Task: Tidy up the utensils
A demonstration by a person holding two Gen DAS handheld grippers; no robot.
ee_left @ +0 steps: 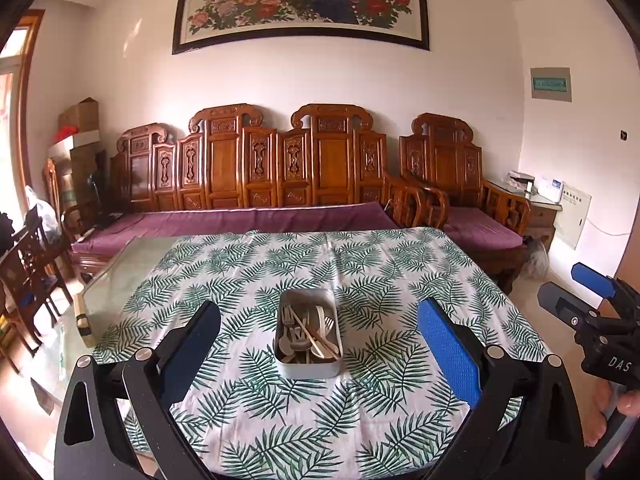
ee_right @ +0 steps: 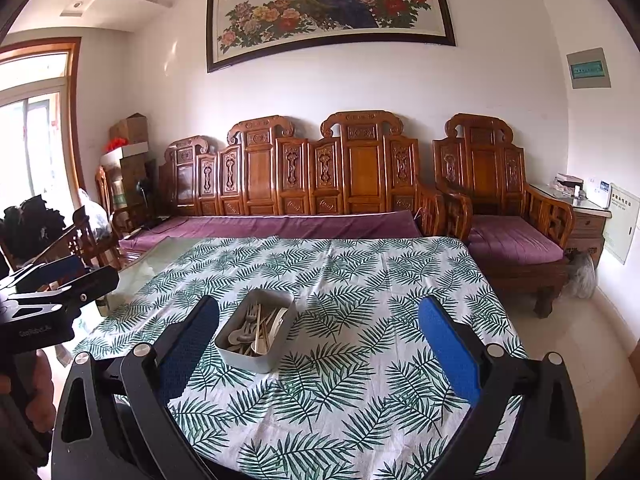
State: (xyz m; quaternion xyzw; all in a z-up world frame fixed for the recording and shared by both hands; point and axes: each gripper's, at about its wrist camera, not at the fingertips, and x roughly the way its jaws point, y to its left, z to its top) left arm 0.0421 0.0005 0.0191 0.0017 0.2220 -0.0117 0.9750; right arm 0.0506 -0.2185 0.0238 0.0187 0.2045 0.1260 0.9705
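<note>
Left wrist view: the left gripper (ee_left: 320, 356), fingers spread apart, is hovering over a leaf-print tablecloth (ee_left: 360, 272). The metal utensil tray (ee_left: 307, 366) is sitting mid-table. The right gripper (ee_right: 320, 356) is likewise gaping, empty. A carved wooden sofa (ee_left: 256, 168) is lining the wall.

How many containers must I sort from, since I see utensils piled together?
1: a metal tin mid-table on the leaf-print cloth, ahead of both open grippers; none other visible.

Matt metal tin (ee_left: 308, 364), printed cloth tablecloth (ee_left: 380, 272), glossy carved wood sofa (ee_left: 256, 160)
</note>
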